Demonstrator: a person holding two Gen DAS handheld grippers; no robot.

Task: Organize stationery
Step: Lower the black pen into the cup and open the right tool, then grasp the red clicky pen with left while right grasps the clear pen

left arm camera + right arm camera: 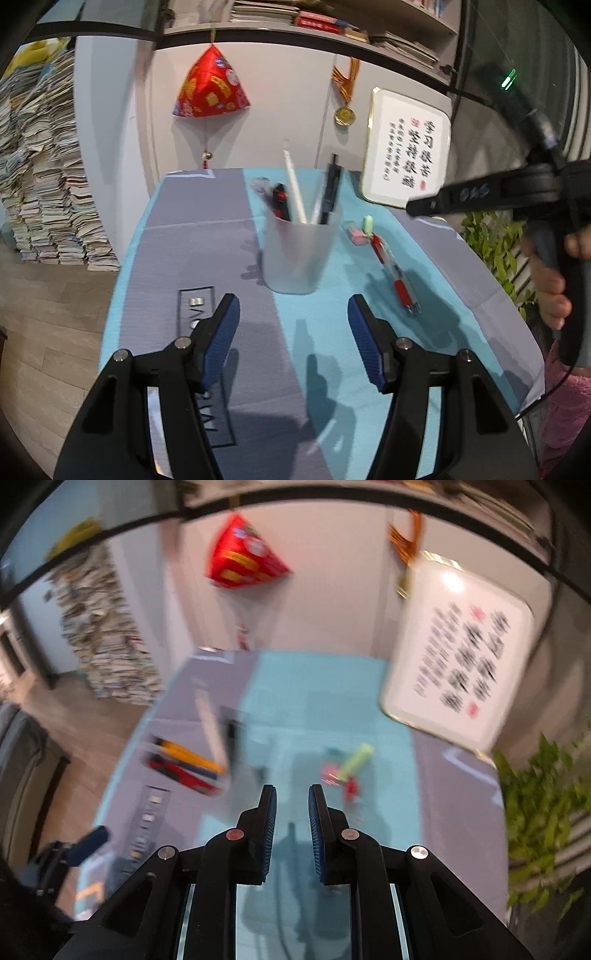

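Two tools over the blue-grey cloth (pixel 207 229): left (pixel 293 314) parted, right (pixel 292 805) closed, empty.

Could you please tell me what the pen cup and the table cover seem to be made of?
Pen cup: probably frosted translucent plastic; the pens show dimly through its matte wall. Table cover: looks like woven cloth or a soft mat, matte, with a fine ribbed texture in grey and teal panels.

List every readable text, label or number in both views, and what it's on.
"学习很苦 坚持很酷", large brush characters on the white framed plaque in the left wrist view; its small columns and red seals are too small to read.
Markings on the right tongs' arm, seen in the left wrist view: blurred.
Red hanging pouch: patterns unreadable.
Lettering on the table mat: cut off and blurred.
Right wrist view: all blurred.
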